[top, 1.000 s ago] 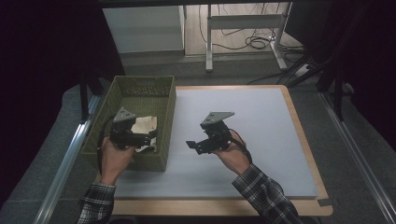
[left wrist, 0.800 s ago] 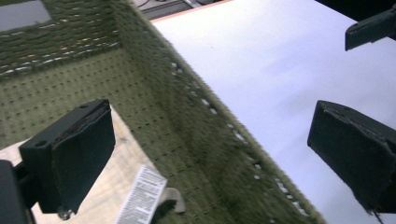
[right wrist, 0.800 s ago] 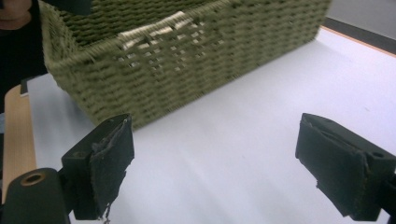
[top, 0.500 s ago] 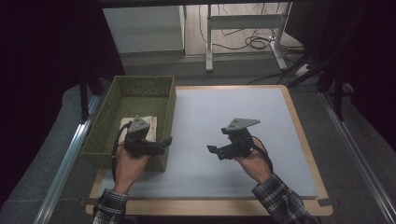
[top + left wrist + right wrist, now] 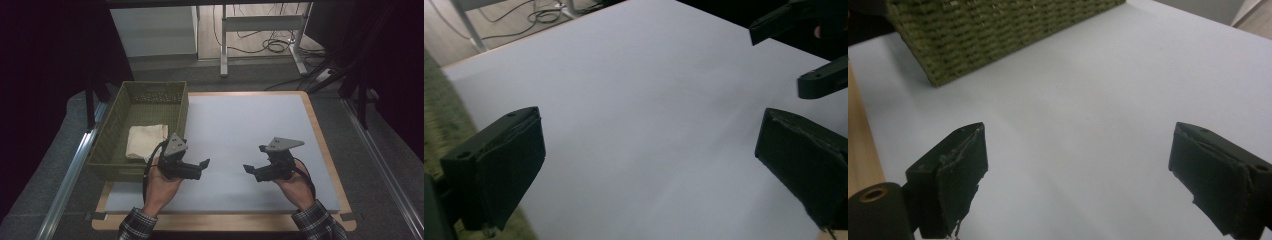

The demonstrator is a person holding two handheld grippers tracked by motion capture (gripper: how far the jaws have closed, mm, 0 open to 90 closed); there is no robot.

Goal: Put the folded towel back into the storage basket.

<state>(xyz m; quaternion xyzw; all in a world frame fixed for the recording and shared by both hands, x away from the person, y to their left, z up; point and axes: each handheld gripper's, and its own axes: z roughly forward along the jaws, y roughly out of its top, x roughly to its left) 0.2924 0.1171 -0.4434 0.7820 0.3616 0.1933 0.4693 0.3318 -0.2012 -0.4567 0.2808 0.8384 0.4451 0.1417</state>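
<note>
Near the bench's (image 5: pixel 320 150) front edge, both tools held low over the bare white mat, tips turned inward toward each other. Left tool (image 5: pixel 199 168) just off the basket's (image 5: pixel 150 92) near right corner, jaws spread wide and gripping nothing; same wide gap plain in the left gripper view (image 5: pixel 649 165), white mat alone between the pads. Right tool (image 5: pixel 251 170) toward the front right, likewise spread wide and empty, confirmed in the right gripper view (image 5: pixel 1083 180), with the olive woven basket wall (image 5: pixel 998 35) ahead and well apart. Folded cream cloth (image 5: pixel 145 140) lying flat inside the basket, in its near half, resting on the floor of it against the left wall, long axis running roughly front to back along the basket. From the left tool, cloth back and to the left, over the basket's right rim; left hand (image 5: pixel 162 187) clearly nearer, right hand (image 5: pixel 297 187) across the mat and well apart. Judged from this: cloth looks already deposited, both tools free and clear of the basket. Any further reach for the cloth best made by the left tool, up over the rim and down, with jaws closing across the short side of the fold.
</note>
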